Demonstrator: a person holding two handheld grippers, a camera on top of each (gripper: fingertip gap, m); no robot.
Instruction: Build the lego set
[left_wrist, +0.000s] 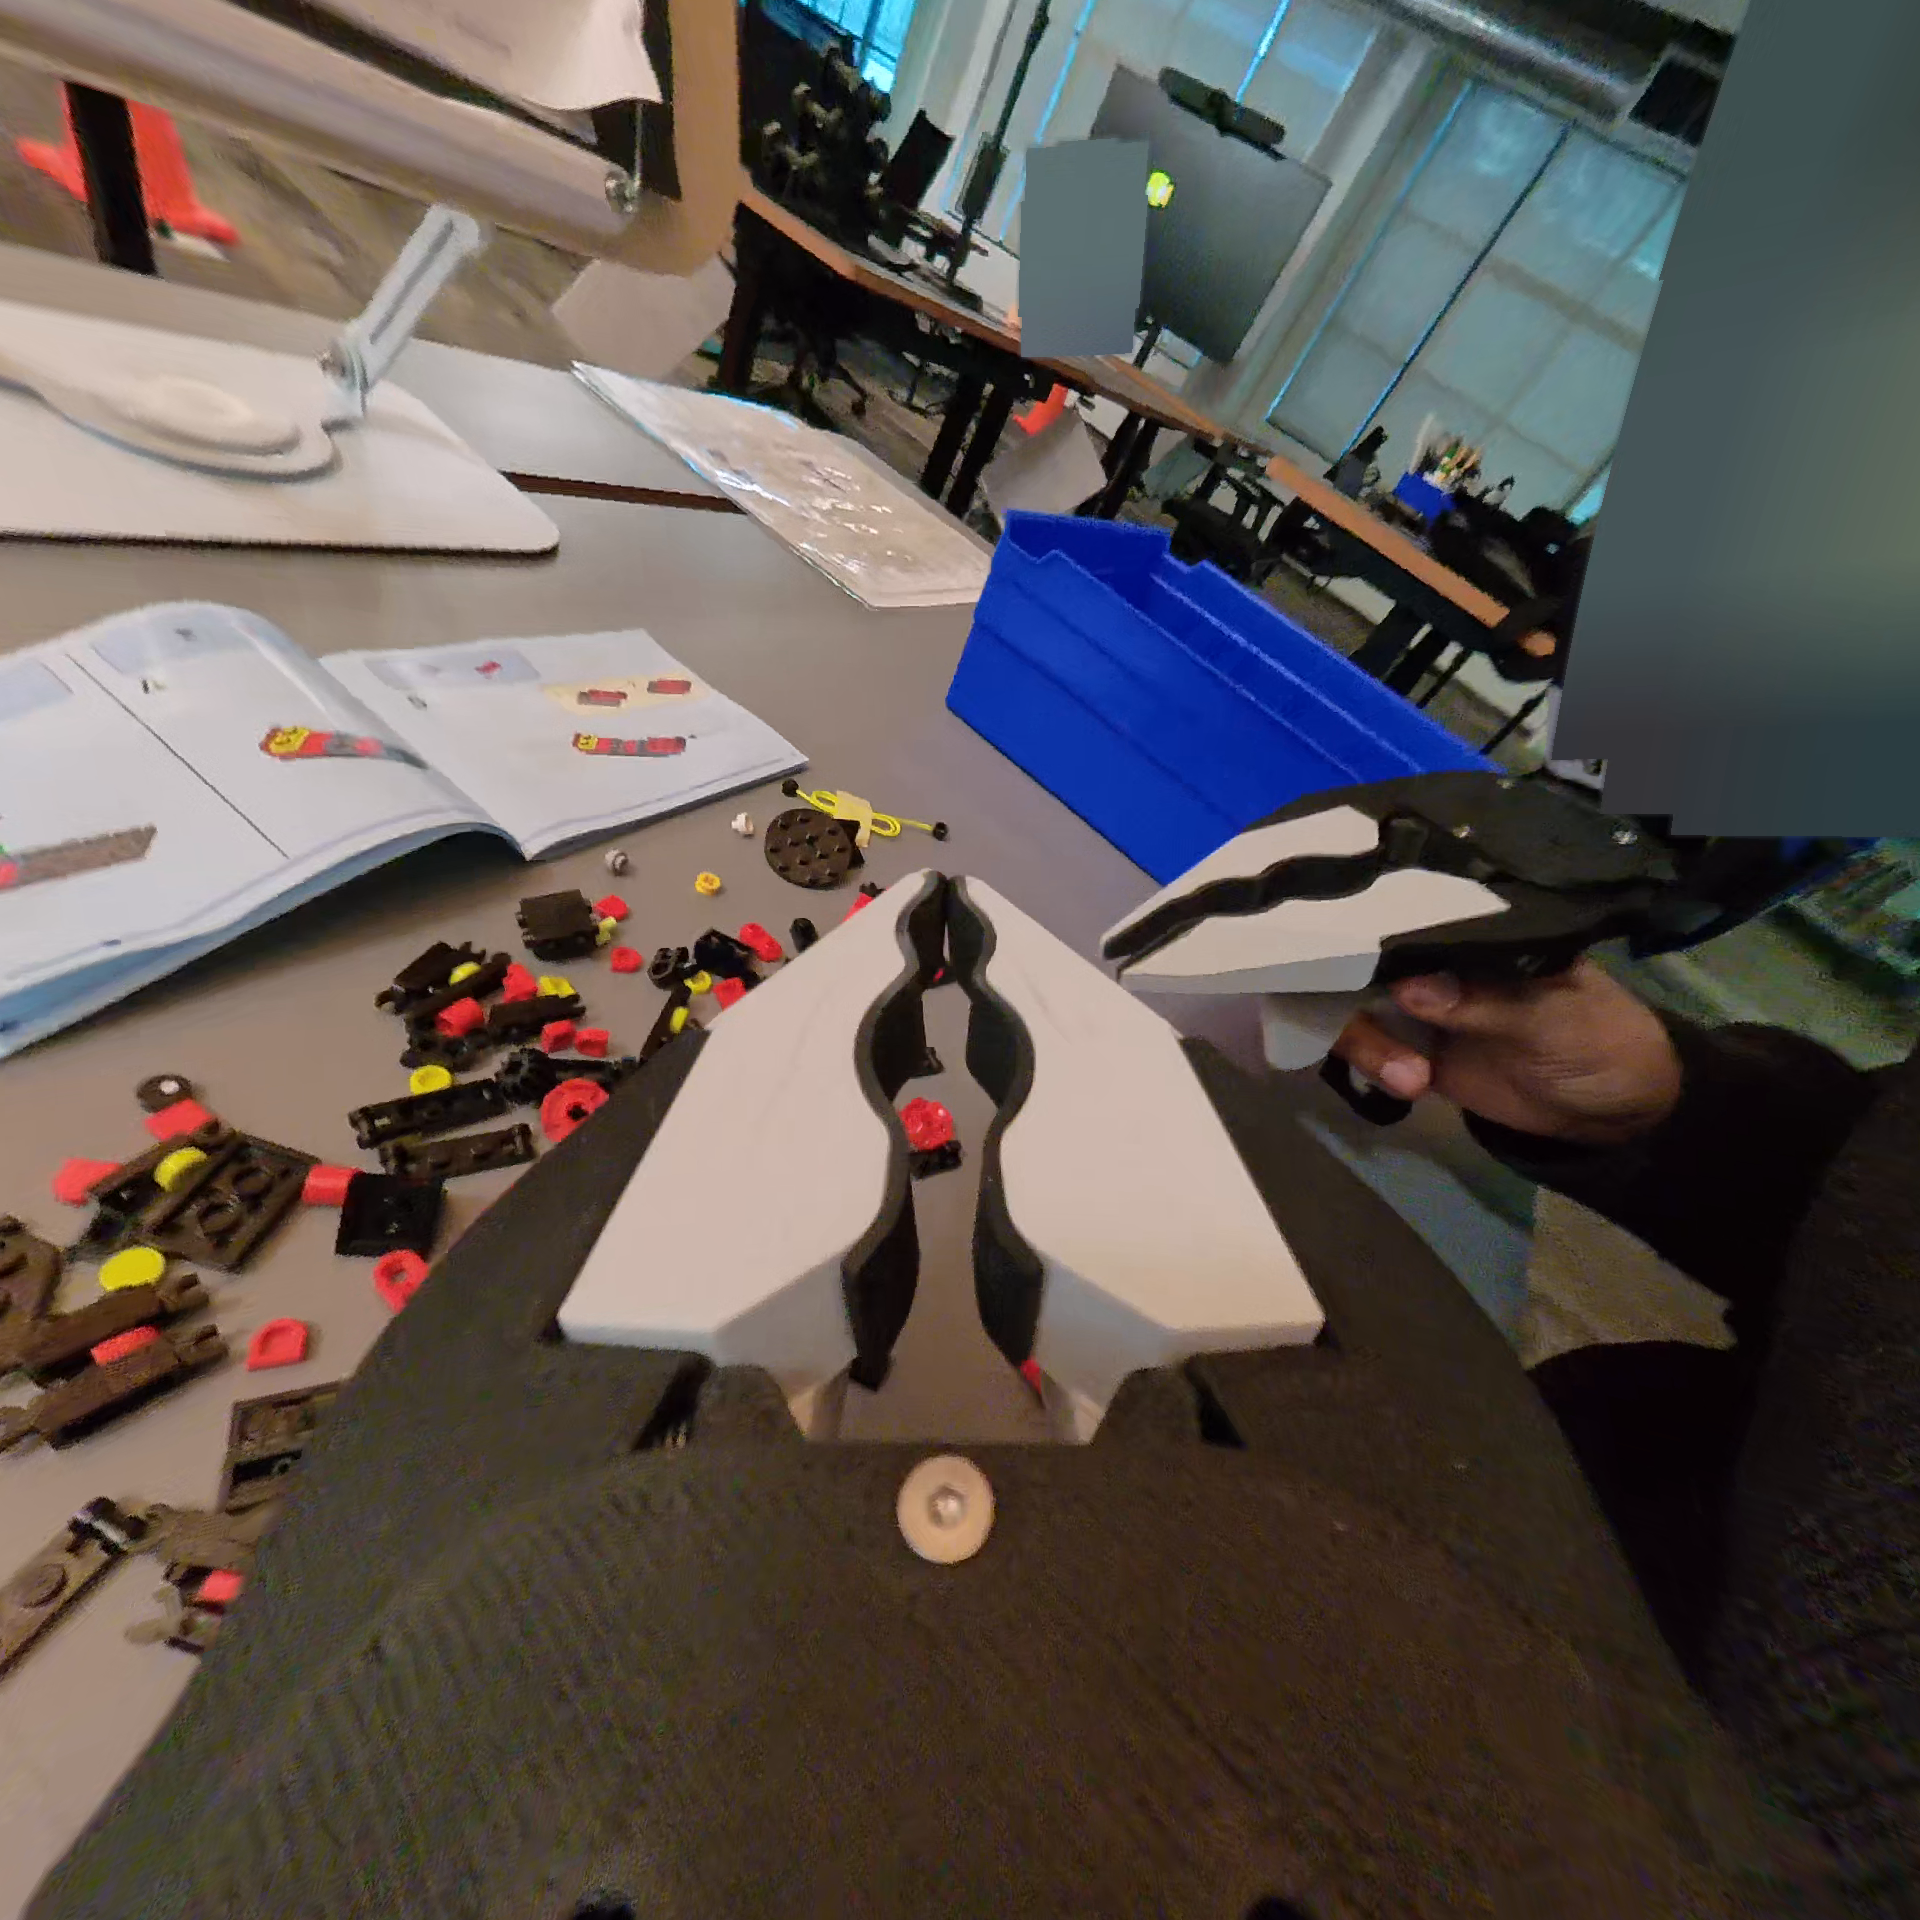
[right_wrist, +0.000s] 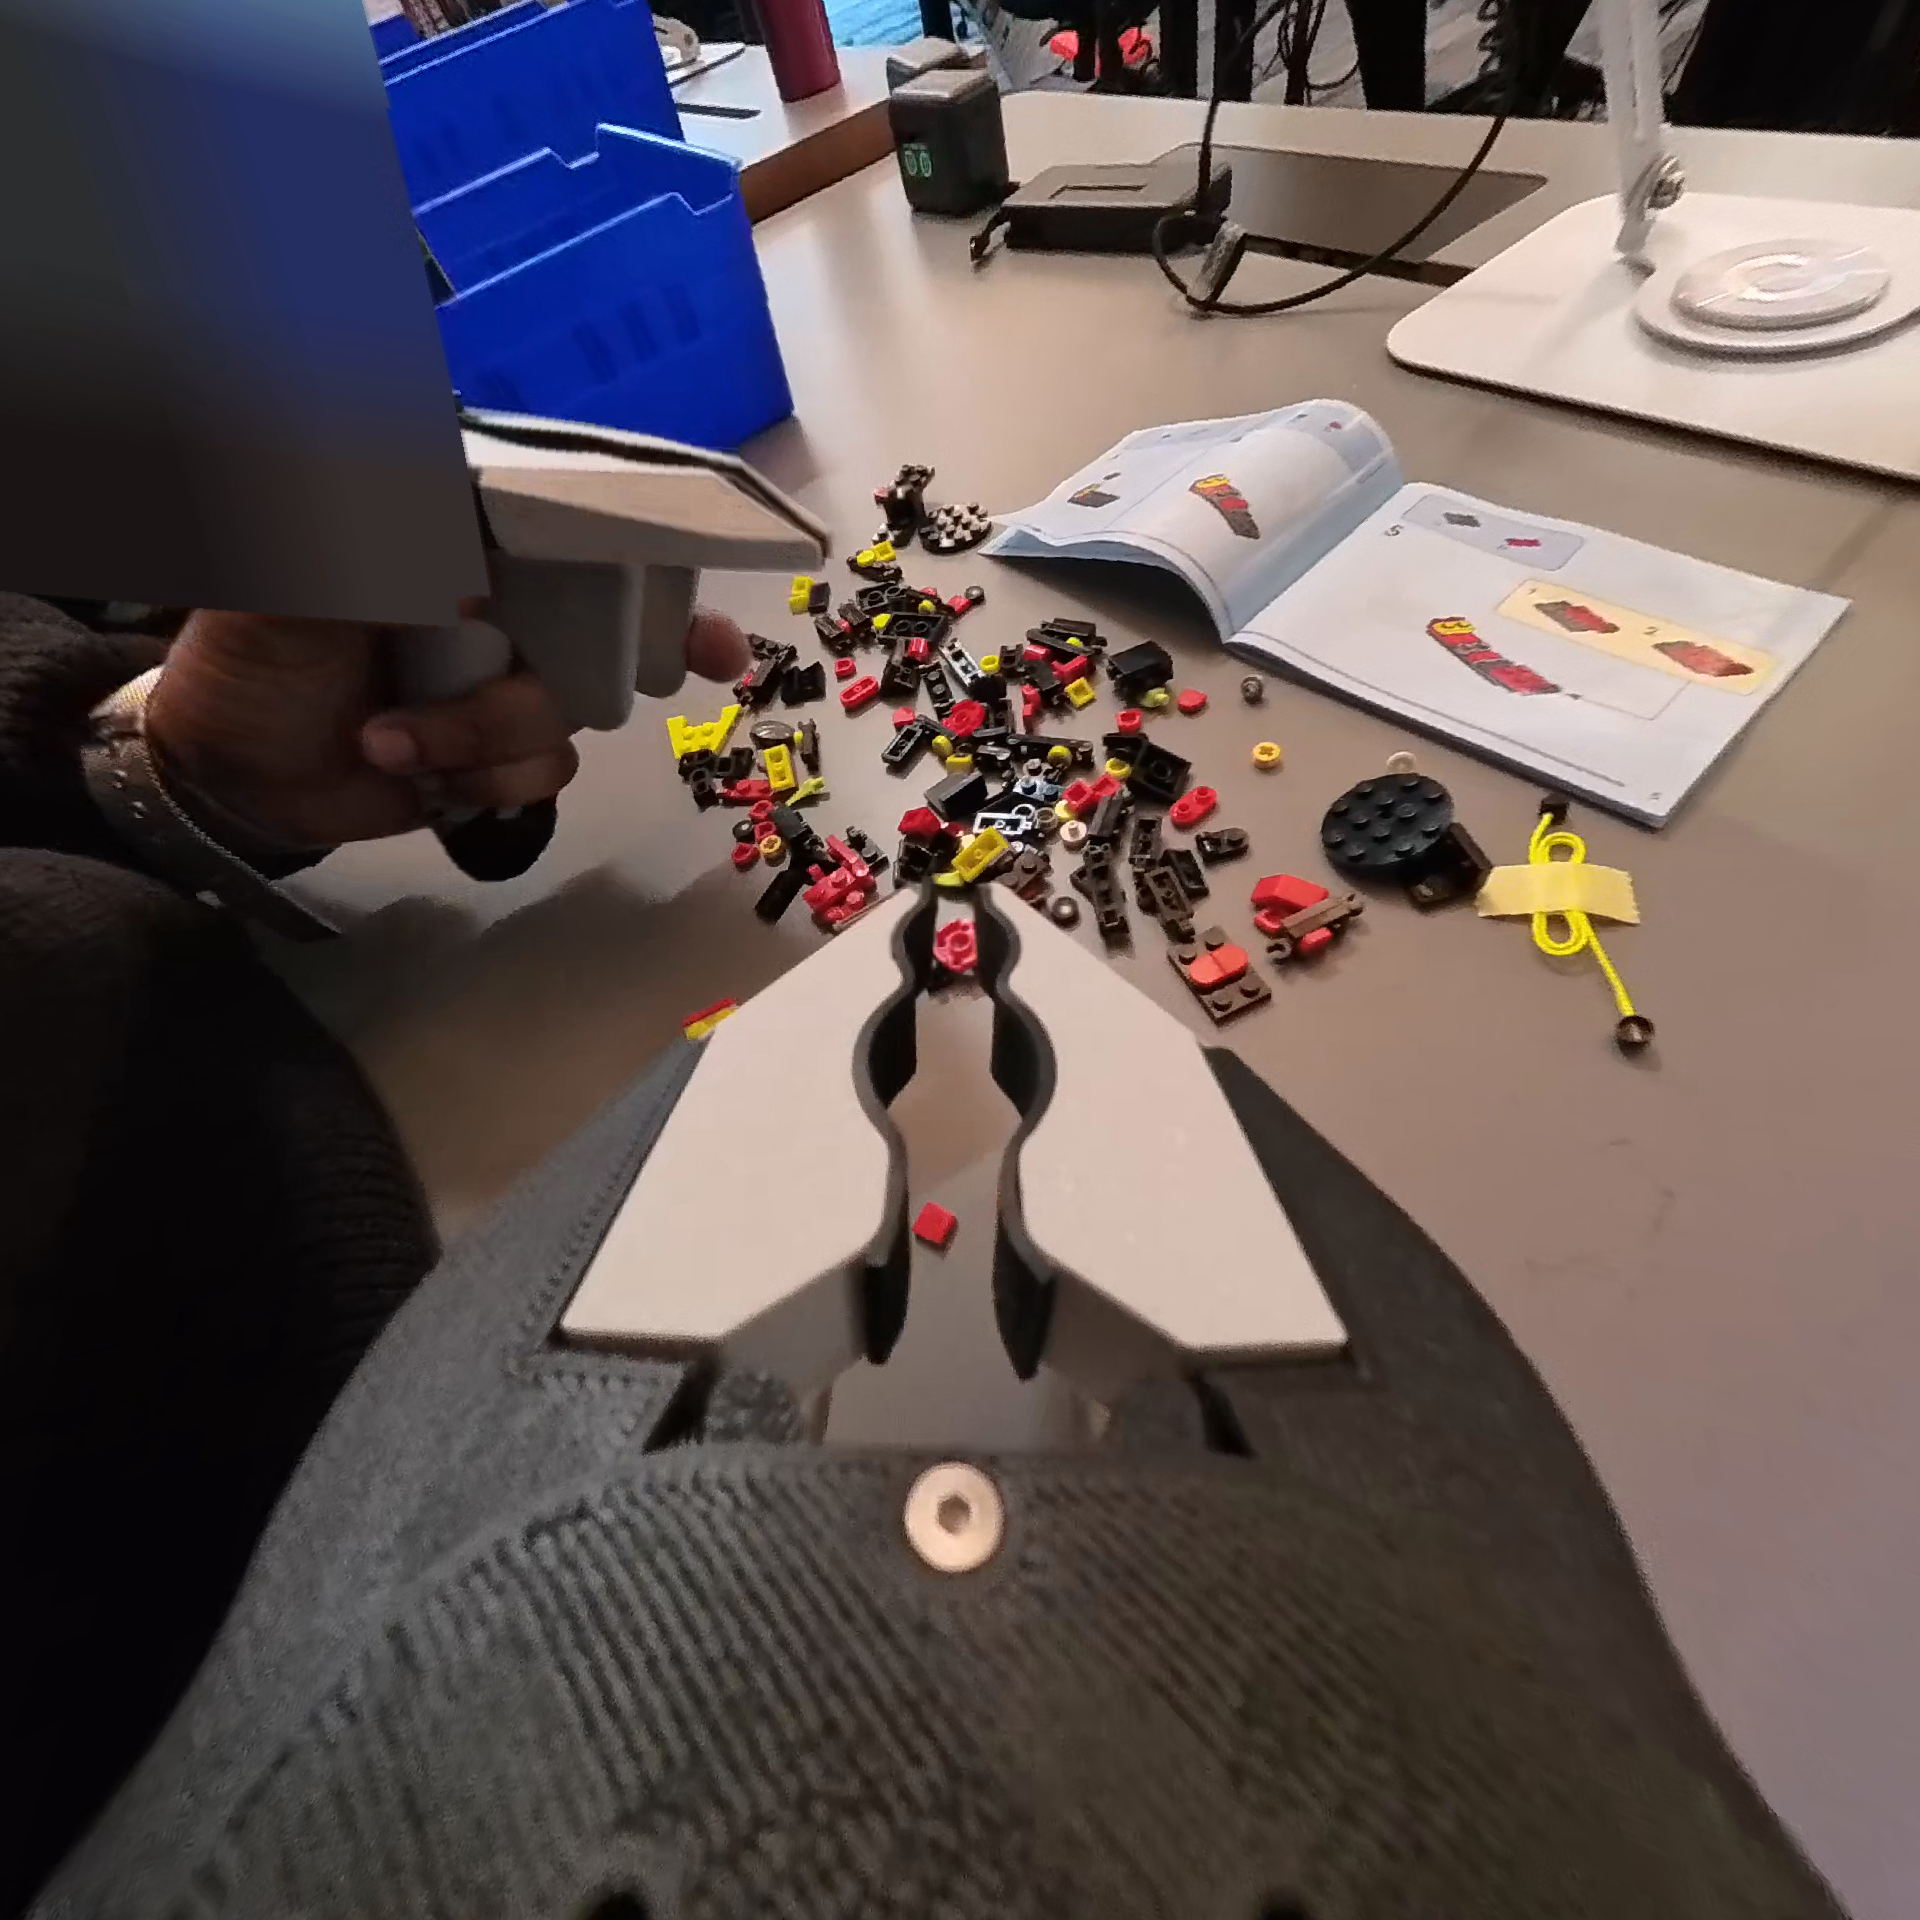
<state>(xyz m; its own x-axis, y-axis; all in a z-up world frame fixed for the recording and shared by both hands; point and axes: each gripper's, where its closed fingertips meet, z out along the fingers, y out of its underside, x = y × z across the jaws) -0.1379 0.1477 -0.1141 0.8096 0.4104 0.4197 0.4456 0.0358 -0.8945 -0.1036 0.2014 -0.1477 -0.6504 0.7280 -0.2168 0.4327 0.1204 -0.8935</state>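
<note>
Loose black, red and yellow Lego pieces (left_wrist: 468, 1029) lie scattered on the grey table (left_wrist: 727, 582); the pile also shows in the right wrist view (right_wrist: 966, 748). My left gripper (left_wrist: 940, 883) is shut and empty, hovering over the pile's right edge; a red round piece (left_wrist: 925, 1122) shows on the table through its gap. It also shows in the right wrist view (right_wrist: 821, 540). My right gripper (right_wrist: 954, 896) has its tips a narrow gap apart at the pile's near edge, holding nothing I can see. A red round piece (right_wrist: 956, 945) lies below the gap. A hand holds it (left_wrist: 1114, 951).
An open instruction booklet (right_wrist: 1455, 592) lies beyond the pile. A black round plate (right_wrist: 1387, 831) and a taped yellow string (right_wrist: 1558, 894) sit beside it. A blue bin (left_wrist: 1164, 675) stands at the table edge. A white stand base (right_wrist: 1662, 312) and a cabled black device (right_wrist: 1112, 197) are behind. There is about 8 cm between the tips of the two grippers. The black round plate (right_wrist: 1387, 831) sits 12 cm or so from the ends of my right fingers. Seen from the left wrist view (left_wrist: 820, 849) as well.
</note>
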